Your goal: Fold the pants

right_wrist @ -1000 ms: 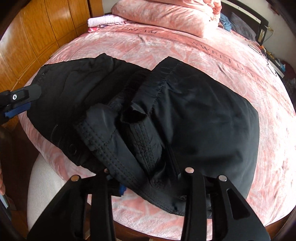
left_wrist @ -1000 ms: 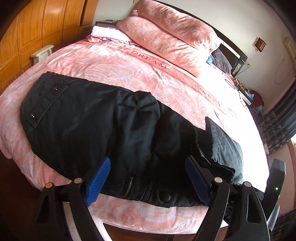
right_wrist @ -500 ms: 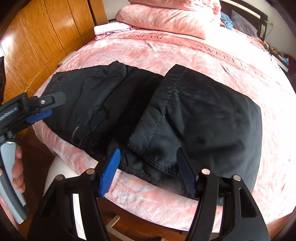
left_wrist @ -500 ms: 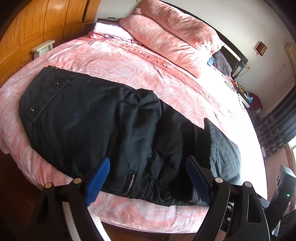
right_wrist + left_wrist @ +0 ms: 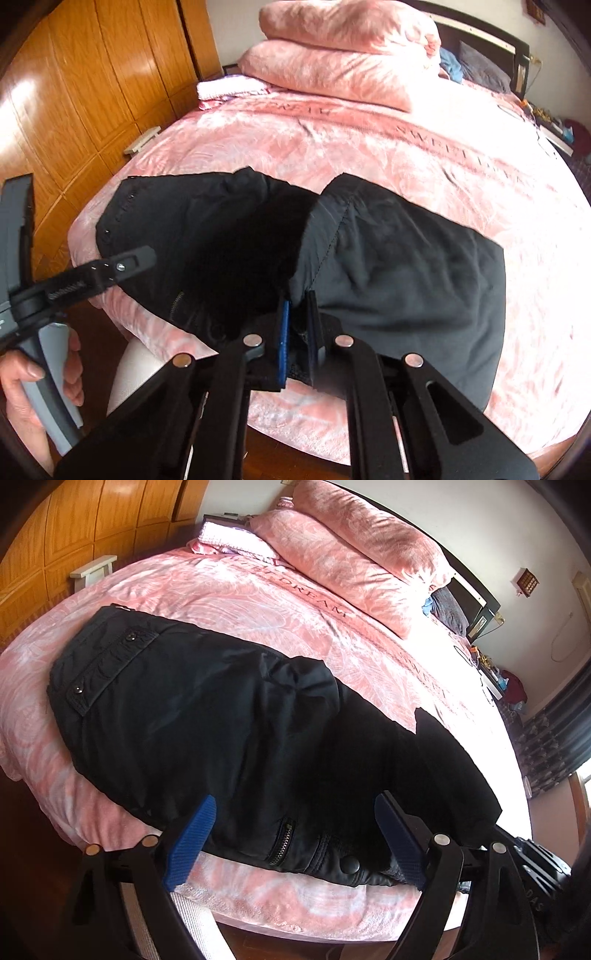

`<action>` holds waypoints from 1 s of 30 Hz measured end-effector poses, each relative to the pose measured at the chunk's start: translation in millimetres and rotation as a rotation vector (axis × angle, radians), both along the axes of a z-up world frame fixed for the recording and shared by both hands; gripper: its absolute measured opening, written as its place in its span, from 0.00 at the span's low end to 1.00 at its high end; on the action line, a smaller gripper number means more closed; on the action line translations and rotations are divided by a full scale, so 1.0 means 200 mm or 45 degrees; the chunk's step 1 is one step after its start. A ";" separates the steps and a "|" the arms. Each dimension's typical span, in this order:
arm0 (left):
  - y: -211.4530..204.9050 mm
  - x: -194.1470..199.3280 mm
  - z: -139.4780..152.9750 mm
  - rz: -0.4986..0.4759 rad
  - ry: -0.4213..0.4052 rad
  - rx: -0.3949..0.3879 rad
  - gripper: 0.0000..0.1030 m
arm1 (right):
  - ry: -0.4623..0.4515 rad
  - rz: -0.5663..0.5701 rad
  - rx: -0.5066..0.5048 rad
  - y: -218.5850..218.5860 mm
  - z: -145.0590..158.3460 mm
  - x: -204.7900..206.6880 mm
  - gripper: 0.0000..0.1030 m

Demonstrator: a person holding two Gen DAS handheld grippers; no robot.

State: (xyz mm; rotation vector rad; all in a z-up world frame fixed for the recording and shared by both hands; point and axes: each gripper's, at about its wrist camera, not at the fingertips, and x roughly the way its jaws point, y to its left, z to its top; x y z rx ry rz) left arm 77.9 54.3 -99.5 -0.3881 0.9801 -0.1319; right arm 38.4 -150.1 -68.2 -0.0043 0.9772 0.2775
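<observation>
right tongs (image 5: 298,325) pinching pants (image 5: 388,273) edge | pants on pink bed (image 5: 369,155)

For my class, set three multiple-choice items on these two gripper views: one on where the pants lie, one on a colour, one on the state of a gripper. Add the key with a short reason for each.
1. Where do the pants lie?
A. on the floor
B. on the pink bedspread, at the near edge of the bed
C. on the pillows

2. What colour are the pads of the left gripper?
A. blue
B. red
C. white

3. How is the right gripper?
A. wide open above the bed
B. holding a pillow
C. shut on the pants' edge

Key: B, black cloth lies spread on the pink cover; A, both pads show blue; C, its jaws are nearly together with black cloth between.
</observation>
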 end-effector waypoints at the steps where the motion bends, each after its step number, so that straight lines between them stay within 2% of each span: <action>1: 0.01 0.00 0.00 0.006 -0.002 -0.003 0.86 | 0.005 0.028 0.014 0.02 0.02 0.01 0.07; 3: 0.04 0.00 0.01 0.022 -0.010 -0.007 0.86 | 0.030 0.078 0.034 0.09 0.01 0.03 0.07; 6: 0.07 -0.01 0.02 0.047 -0.013 -0.010 0.86 | 0.101 0.118 0.007 0.20 -0.11 0.08 0.07; 10: 0.09 -0.01 0.01 0.067 -0.003 -0.007 0.86 | 0.173 0.161 0.033 0.34 -0.26 0.12 0.07; 13: 0.10 0.00 0.00 0.073 0.007 -0.001 0.86 | 0.175 0.210 -0.039 0.44 -0.33 0.11 0.08; 16: 0.09 0.00 0.00 0.074 0.014 0.007 0.86 | 0.176 0.240 -0.047 0.44 -0.36 0.10 0.19; 17: 0.09 -0.01 -0.01 0.073 0.017 0.007 0.86 | 0.177 0.248 -0.031 0.43 -0.35 0.09 0.30; 19: 0.07 0.00 -0.02 0.066 0.026 0.009 0.86 | 0.187 0.270 0.025 0.39 -0.33 0.07 0.40; 22: 0.02 0.00 -0.02 0.034 0.034 0.020 0.86 | 0.189 0.245 0.119 0.28 -0.25 0.03 0.39; 25: -0.08 0.00 -0.01 -0.032 0.018 0.038 0.86 | 0.146 0.148 0.218 0.07 -0.14 -0.04 0.38; 28: -0.22 0.00 0.01 -0.129 -0.004 0.077 0.86 | 0.098 -0.022 0.220 -0.18 -0.07 -0.08 0.38; 30: -0.32 0.00 0.01 -0.198 -0.017 0.104 0.86 | 0.066 -0.129 0.141 -0.33 -0.05 -0.11 0.40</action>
